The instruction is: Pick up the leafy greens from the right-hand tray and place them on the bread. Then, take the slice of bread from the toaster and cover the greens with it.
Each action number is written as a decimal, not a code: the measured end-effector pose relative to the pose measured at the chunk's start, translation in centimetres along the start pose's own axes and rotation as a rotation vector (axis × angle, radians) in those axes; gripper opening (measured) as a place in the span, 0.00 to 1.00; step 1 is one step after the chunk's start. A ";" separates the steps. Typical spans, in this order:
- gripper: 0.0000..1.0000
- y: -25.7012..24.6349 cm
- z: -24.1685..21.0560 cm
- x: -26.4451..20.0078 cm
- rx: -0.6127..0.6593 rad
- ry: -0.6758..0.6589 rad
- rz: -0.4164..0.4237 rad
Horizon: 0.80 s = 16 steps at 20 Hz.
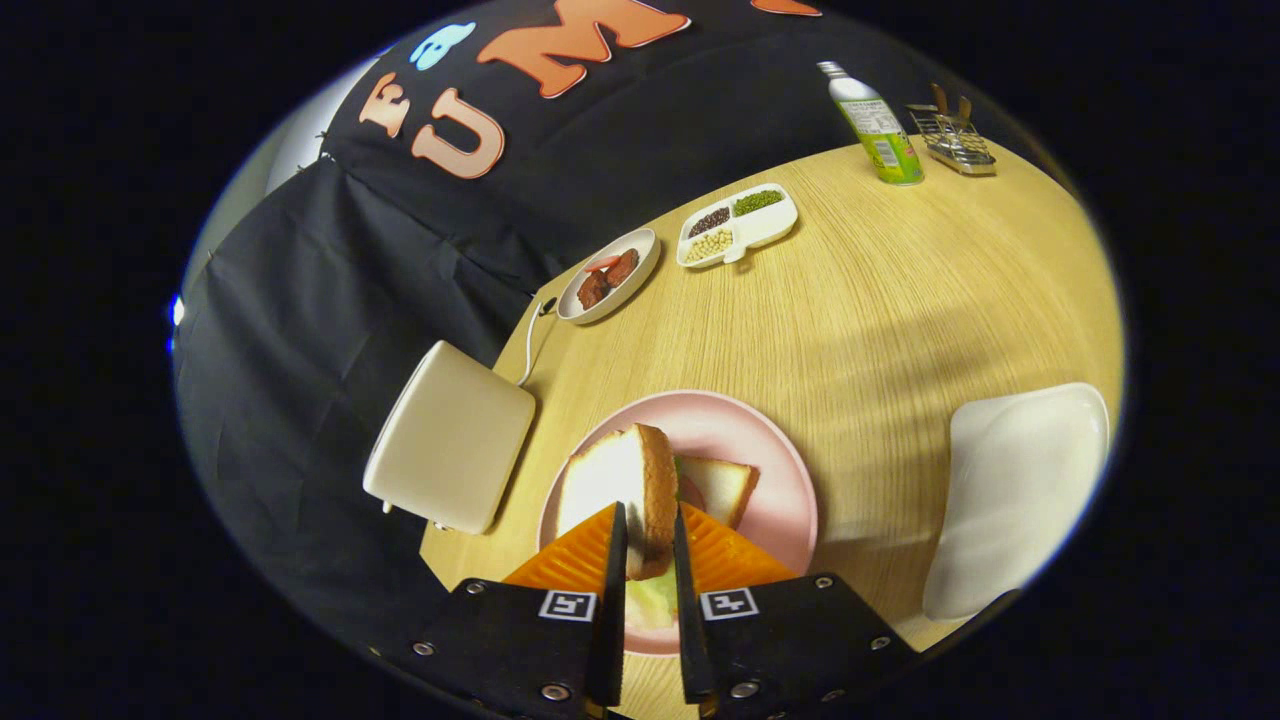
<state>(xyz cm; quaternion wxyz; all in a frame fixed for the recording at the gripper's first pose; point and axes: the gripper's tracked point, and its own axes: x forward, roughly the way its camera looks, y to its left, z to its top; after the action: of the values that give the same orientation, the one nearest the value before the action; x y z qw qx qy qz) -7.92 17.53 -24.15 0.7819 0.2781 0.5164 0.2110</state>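
My gripper [648,535] is shut on a slice of bread [625,480], which stands on edge between the fingers, just above the pink plate [775,500]. Under it on the plate lies a second slice of bread [722,487]. Leafy greens [648,600] lie on that slice and peek out pale green between the fingers. The cream toaster [455,445] stands left of the plate, at the table's edge. The white right-hand tray [1015,490] lies to the right of the plate.
A white oval dish with brown and red food [608,277] and a divided dish of beans [738,224] sit beyond the plate. A green bottle [880,125] and a small metal rack [952,140] stand at the far side. The toaster's white cord [528,345] runs off the table.
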 end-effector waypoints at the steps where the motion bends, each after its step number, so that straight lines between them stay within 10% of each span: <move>1: 0.28 -0.2 0.1 0.0 -0.013 -0.010 -0.012; 16: 0.61 2.2 12.2 -6.9 -0.303 -0.527 -0.144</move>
<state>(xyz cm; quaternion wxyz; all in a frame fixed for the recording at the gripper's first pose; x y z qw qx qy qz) 0.62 12.29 -14.17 0.9344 0.1663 0.2769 0.1504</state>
